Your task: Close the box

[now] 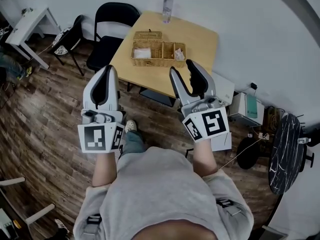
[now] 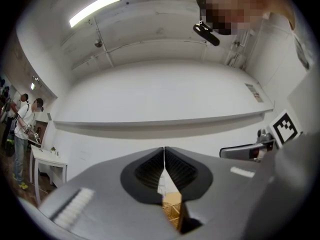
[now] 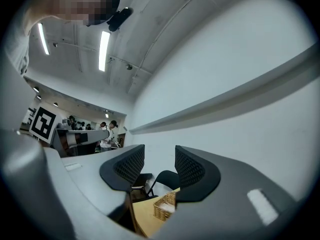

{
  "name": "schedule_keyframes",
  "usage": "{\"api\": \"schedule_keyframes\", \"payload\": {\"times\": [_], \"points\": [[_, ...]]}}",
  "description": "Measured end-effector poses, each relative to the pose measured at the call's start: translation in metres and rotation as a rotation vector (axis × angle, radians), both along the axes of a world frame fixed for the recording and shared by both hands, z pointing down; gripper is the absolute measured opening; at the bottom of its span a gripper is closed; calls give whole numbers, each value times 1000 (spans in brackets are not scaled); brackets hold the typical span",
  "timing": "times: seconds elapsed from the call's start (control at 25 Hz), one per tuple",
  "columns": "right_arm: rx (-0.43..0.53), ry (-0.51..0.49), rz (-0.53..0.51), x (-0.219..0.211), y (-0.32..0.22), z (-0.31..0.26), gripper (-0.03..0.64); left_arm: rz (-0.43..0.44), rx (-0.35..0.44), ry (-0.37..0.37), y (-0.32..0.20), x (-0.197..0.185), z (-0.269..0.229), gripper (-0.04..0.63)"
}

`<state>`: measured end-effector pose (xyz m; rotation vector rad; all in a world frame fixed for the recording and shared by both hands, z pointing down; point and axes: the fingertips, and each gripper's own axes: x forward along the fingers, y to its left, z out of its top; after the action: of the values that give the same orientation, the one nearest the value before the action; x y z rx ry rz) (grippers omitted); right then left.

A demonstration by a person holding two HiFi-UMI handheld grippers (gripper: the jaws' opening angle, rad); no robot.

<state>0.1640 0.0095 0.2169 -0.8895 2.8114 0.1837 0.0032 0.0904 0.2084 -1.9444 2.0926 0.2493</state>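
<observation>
A woven wicker box [image 1: 158, 53], lid apparently raised, sits on a square wooden table [image 1: 200, 36]. Left gripper [image 1: 106, 70] jaws meet, empty; right gripper [image 1: 183, 69] jaws gape, empty.

Right gripper [image 3: 159, 165]: jaws apart, nothing between them.
Box [image 3: 164, 207]: wicker, resting on the table, below the jaws.
Table [image 3: 142, 220]: light wood.
Chair [image 3: 167, 178]: black, behind the table.
</observation>
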Motion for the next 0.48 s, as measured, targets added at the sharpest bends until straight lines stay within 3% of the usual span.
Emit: {"api": "schedule_keyframes", "payload": {"times": [0.12,0.32,0.48], "points": [[-21,15,17,-18,-23,5,189,40,-20,21,-24,-14,3,60],[-53,10,73,-52,-60,10,187,112,-20,140,-56,-54,1,60],[-79,40,141,-75,-94,19,187,144,-41,127,-90,-84,2,60]]}}
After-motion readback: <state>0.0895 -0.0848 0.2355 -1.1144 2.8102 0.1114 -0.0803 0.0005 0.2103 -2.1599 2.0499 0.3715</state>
